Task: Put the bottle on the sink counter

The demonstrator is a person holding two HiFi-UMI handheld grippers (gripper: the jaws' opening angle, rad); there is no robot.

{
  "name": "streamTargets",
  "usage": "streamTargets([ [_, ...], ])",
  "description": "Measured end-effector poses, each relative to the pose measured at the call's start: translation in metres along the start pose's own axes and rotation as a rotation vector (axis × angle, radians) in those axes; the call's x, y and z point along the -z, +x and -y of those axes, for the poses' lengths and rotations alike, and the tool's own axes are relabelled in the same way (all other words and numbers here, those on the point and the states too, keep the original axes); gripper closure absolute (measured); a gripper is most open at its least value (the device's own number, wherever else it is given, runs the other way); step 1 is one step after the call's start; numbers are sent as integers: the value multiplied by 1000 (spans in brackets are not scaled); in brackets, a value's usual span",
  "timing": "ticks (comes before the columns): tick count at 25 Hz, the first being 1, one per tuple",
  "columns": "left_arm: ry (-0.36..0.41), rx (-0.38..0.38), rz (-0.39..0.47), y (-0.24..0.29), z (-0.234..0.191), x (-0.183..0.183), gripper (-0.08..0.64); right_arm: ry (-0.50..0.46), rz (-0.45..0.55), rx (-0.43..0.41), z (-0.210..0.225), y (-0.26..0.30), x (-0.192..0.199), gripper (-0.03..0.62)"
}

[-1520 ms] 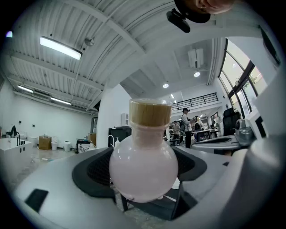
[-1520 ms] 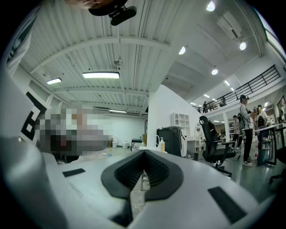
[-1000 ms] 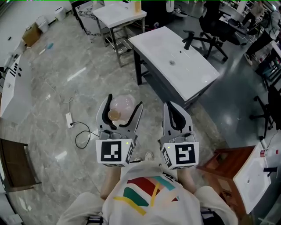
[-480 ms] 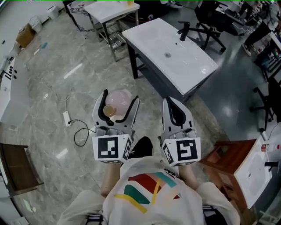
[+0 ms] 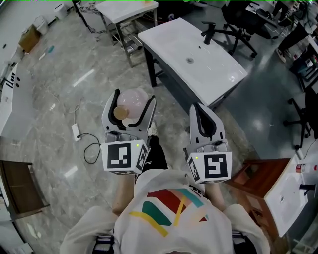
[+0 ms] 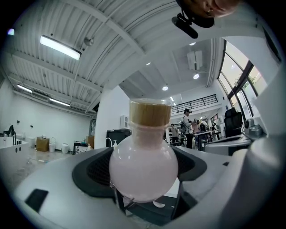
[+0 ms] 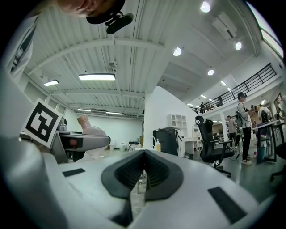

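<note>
A round pale pink bottle (image 5: 132,105) with a tan cork top is clamped between the jaws of my left gripper (image 5: 130,110), held over the floor in the head view. The left gripper view shows the bottle (image 6: 143,164) filling the jaw gap, cork (image 6: 150,112) pointing up. My right gripper (image 5: 203,120) sits beside it to the right, jaws closed together with nothing between them (image 7: 141,175). The white sink counter (image 5: 193,58) with its black faucet (image 5: 208,32) and drain stands ahead, up and to the right of both grippers.
A small white table (image 5: 126,11) stands behind the sink counter. A power strip with cable (image 5: 76,132) lies on the marble floor at left. Black office chairs (image 5: 242,27) stand at the far right. A wooden board (image 5: 251,179) and another white basin (image 5: 292,191) sit at lower right.
Both grippers and the held bottle have drawn nearer to the sink counter as the person walks forward. The grip on the bottle is unchanged.
</note>
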State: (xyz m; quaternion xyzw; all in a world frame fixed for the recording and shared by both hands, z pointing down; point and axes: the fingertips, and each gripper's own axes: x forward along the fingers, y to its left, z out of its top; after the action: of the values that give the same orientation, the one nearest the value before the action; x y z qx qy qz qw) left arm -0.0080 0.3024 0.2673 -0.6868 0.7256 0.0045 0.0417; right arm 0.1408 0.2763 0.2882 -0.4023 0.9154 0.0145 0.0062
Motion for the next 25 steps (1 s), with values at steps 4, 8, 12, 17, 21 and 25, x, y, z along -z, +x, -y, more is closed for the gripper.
streamTargets([
  [4, -6, 13, 30, 15, -7, -9, 144, 20, 33, 15, 8, 7, -8, 580],
  [8, -11, 33, 46, 34, -11, -7, 144, 4, 32, -30, -5, 22, -4, 580],
  [12, -27, 56, 47, 51, -13, -1, 144, -30, 58, -87, -26, 41, -6, 580],
  [17, -32, 82, 38, 78, -19, 11, 144, -37, 40, -104, -32, 73, 5, 580],
  [21, -26, 96, 10, 107, -29, 23, 145, -29, 26, -93, -25, 105, 11, 580],
  [25, -38, 115, 12, 140, -43, 27, 144, -21, 15, -71, -14, 141, 14, 581],
])
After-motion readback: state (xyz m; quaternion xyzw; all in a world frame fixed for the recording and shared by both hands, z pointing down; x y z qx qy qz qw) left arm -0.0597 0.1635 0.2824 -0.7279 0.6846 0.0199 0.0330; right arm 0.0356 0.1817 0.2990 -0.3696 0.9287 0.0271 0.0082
